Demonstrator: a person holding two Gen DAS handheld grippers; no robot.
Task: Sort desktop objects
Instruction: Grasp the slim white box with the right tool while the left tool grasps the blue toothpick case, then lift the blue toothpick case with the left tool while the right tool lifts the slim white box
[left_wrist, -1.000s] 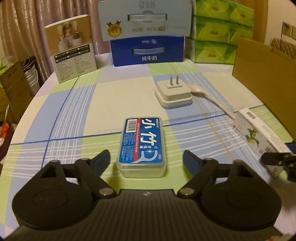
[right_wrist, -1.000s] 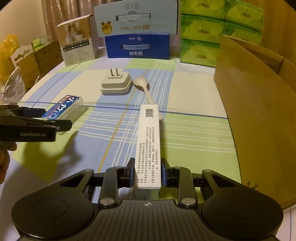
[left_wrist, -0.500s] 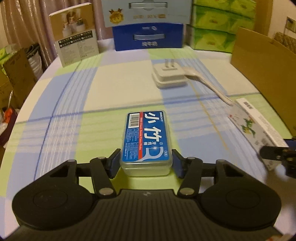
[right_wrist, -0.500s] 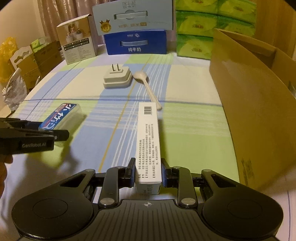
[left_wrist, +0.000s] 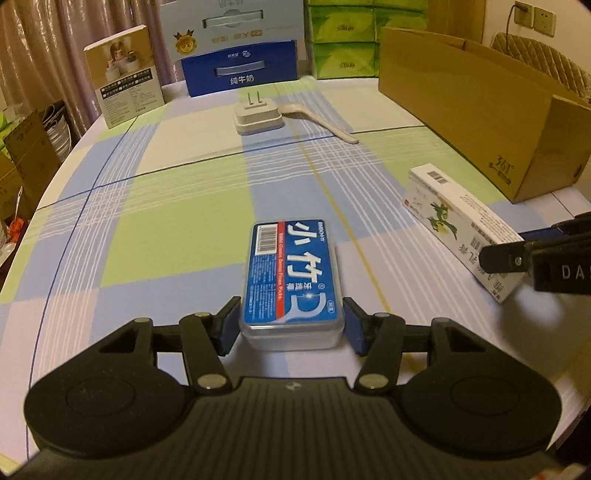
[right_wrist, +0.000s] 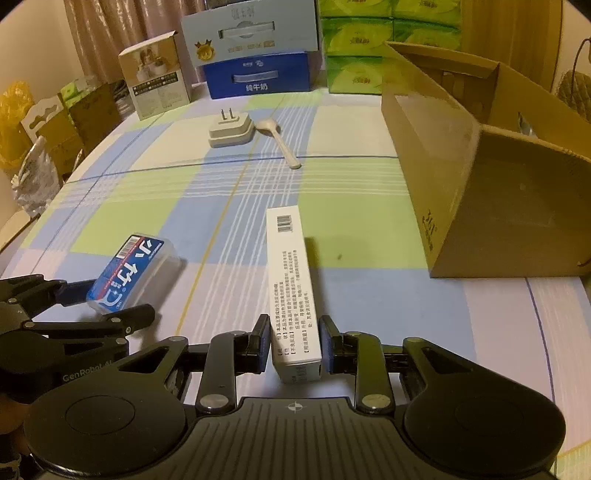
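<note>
Left view: the left gripper (left_wrist: 291, 325) pinched the floss case (left_wrist: 291, 277) by its long sides, jaws easing apart slightly, long axis pointing toward the plug (left_wrist: 257, 117).

Right view: the right gripper (right_wrist: 294, 345) clamped the white carton (right_wrist: 293, 288) endwise, just beside the cardboard box (right_wrist: 498, 206), probably bound for it.

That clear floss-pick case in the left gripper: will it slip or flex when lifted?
The floss-pick case looks like rigid clear plastic, so it probably won't flex. Its smooth, rounded sides may slip in the left gripper, whose pads sit only at its near end. It probably feels light.
</note>
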